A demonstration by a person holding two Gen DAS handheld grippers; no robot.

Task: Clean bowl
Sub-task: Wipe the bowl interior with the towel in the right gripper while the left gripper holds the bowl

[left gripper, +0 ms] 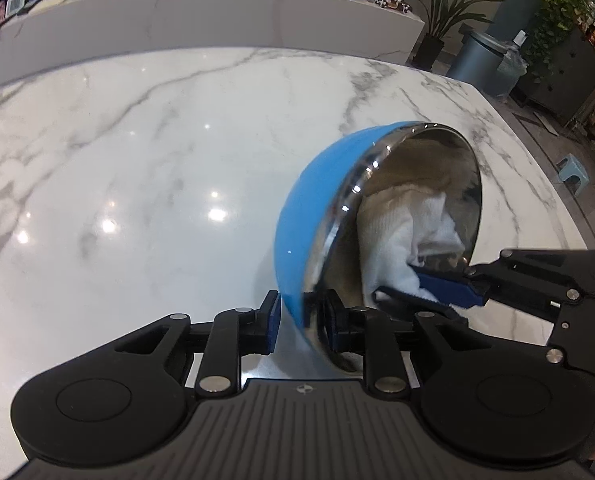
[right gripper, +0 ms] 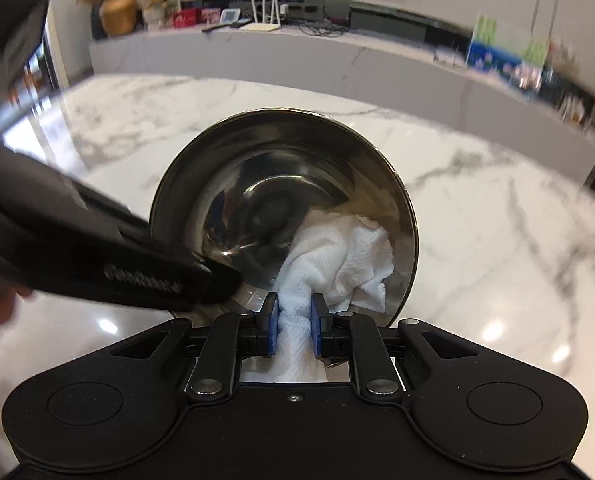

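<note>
A: Right tool [right gripper: 293, 322] first. Blue pads pinched together on a twisted neck of the white cloth [right gripper: 337, 256]. Cloth bunches out past the pads and lies against the lower right of the bowl's shiny inside.

B: Same from the left wrist view. The right tool [left gripper: 437, 288] comes in from the right edge, fingers reaching into the bowl's mouth, cloth [left gripper: 397, 236] wadded against the steel lining.

A: Left tool [left gripper: 299, 322]. One pad on the blue outer wall, the other inside the metal lining, near rim between them. Clamped on the bowl's edge, as far as I can see.

B: Agreed. In the right wrist view the left tool [right gripper: 221, 284] is a blurred black bar crossing from the left to the bowl's lower left rim. Grip itself not readable there.

A: Bowl [left gripper: 317, 216]: blue outside, chrome rim, mirror inside. Tipped up on its side, mouth facing right in the left view.

B: And mouth facing the camera in the right view, bowl [right gripper: 257, 184] held over the worktop. Whether its far edge touches the surface, cannot tell.

A: Worktop [left gripper: 157, 160]: white marble, grey veins, glossy, light spots reflected.

B: Beyond it, a long white ledge [right gripper: 297, 48] with boxes and a white router [right gripper: 263, 14]. Potted plants [left gripper: 449, 12] and a grey bin [left gripper: 485, 60] at far right in the left view.
</note>
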